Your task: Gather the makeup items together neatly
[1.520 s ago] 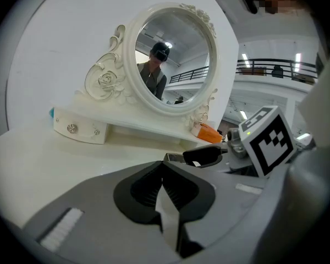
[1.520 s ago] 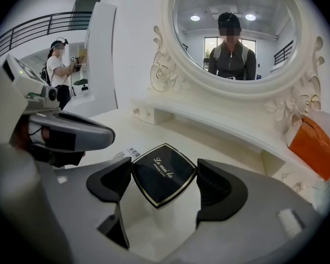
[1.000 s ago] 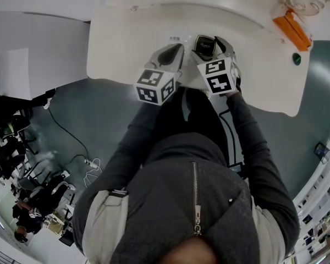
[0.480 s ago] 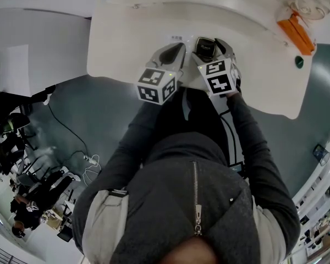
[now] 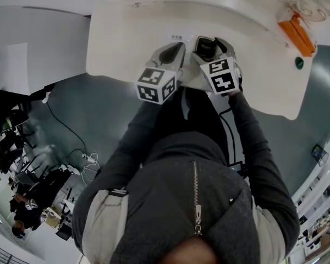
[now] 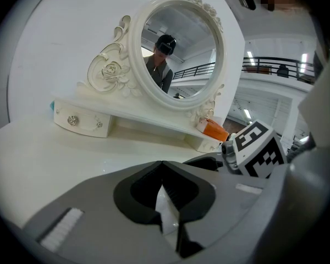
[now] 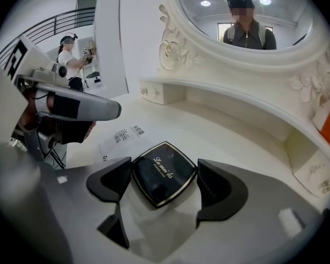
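At the white table's (image 5: 126, 43) front edge, below the mirror (image 6: 179, 48), the right gripper (image 7: 164, 174) is clamped on the black compact (image 7: 163, 185). The left gripper (image 6: 164, 185) is just beside it, jaws together with nothing between them.

The setting is a large indoor hall fitted out as a recording lab, not a home. A white table (image 5: 126, 43) carrying an ornate vanity mirror (image 6: 176, 54) stands against a plain white partition wall (image 6: 60, 37) on a bare grey floor (image 5: 99, 109). Loose cables (image 5: 89, 159) lie at eight o'clock in the head view. A railed mezzanine (image 6: 275, 66) and ceiling strip lights (image 6: 246, 56) show at two o'clock in the left gripper view. Another person (image 7: 70, 59) wearing head gear stands at ten o'clock in the right gripper view.
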`<state>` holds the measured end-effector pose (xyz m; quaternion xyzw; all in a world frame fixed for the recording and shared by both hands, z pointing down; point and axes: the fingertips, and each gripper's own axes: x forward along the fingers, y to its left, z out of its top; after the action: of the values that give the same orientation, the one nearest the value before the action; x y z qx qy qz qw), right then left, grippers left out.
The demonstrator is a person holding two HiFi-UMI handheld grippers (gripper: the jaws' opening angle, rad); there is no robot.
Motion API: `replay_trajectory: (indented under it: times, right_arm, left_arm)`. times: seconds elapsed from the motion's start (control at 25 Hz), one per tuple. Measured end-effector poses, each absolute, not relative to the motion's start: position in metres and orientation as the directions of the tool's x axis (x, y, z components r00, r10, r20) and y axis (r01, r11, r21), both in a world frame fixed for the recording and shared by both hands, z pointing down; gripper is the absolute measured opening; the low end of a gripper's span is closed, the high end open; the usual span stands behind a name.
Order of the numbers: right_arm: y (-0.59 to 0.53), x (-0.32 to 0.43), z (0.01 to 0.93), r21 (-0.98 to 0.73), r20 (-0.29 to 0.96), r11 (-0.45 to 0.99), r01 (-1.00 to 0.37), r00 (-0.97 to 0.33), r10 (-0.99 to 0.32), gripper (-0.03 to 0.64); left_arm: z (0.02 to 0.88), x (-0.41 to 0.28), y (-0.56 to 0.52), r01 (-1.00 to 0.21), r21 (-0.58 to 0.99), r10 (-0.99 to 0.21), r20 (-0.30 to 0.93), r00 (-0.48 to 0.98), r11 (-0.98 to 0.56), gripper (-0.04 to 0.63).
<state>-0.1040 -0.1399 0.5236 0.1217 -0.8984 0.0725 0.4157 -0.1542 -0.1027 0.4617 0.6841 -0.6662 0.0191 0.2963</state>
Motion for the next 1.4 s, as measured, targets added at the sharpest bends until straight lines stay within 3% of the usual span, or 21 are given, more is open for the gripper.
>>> replay_trajectory:
  times: [0.92,1.28,1.4]
  right_arm:
    - [-0.142,-0.088,0.507,-0.037,0.699,0.953,-0.301,-0.689,-0.191,0.405]
    - [-0.146,-0.051,0.472,-0.063,0.614,0.91,-0.409,-0.735,-0.288,0.363]
    - [-0.146,-0.039,0.456,-0.074,0.565,0.897,-0.435,-0.76,-0.322,0.306]
  left_arm:
    - [0.454,-0.145,-0.097,-0.93,0.36,-0.905,0.415,0.091,0.071,0.009]
    - [0.438,-0.115,-0.093,-0.941,0.337,-0.917,0.386,0.098,0.041,0.009]
    - [0.433,-0.099,-0.092,-0.942,0.334,-0.924,0.369,0.101,0.03,0.009]
